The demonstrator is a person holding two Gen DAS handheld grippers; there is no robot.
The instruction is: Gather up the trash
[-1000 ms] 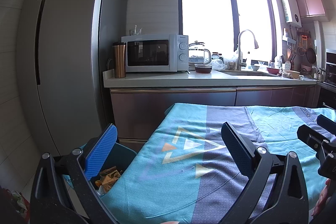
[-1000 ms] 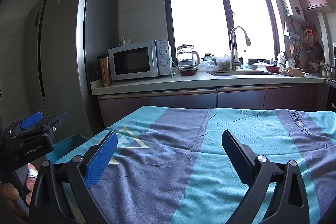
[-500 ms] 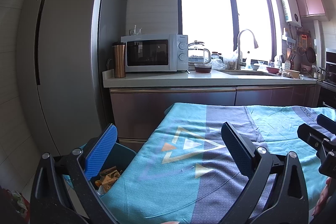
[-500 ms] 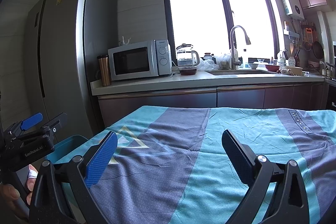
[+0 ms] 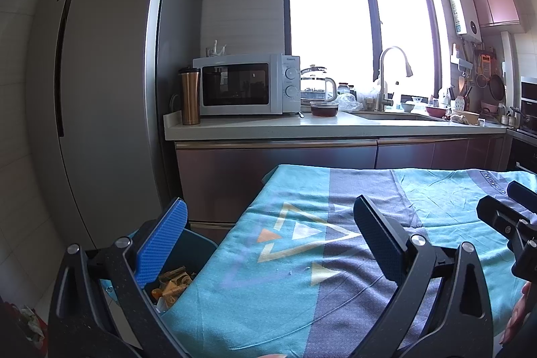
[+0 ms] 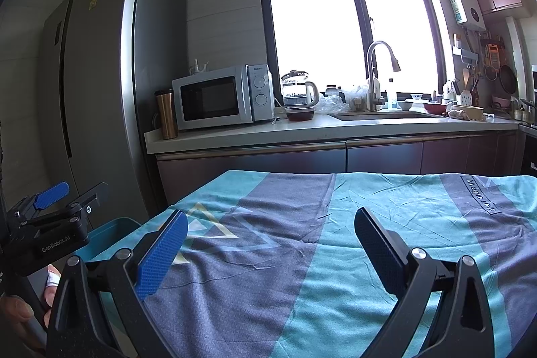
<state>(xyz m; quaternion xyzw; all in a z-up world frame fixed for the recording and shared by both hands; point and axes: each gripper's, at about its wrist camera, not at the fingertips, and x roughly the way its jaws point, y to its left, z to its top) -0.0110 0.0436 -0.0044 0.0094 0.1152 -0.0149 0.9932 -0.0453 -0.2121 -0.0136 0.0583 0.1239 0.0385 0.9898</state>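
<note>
Left tongs (image 5: 268,244), lower centre of the left wrist view: spread wide, nothing between them. Right tongs (image 6: 268,247), lower centre of the right wrist view: likewise spread, empty.

Cloth-covered counter (image 6: 352,223) fills the lower half of both views; its teal and grey cloth looks bare apart from a few pale specks (image 5: 290,271) near the centre of the left view.

Blue bin (image 5: 196,244) at lower left, just beside the cloth's edge. Orange and tan wrappers (image 5: 173,282) lie inside it.

Judgement: collection looks essentially finished; trash sits in the bin. Remaining: possibly the specks, too small to identify.
</note>
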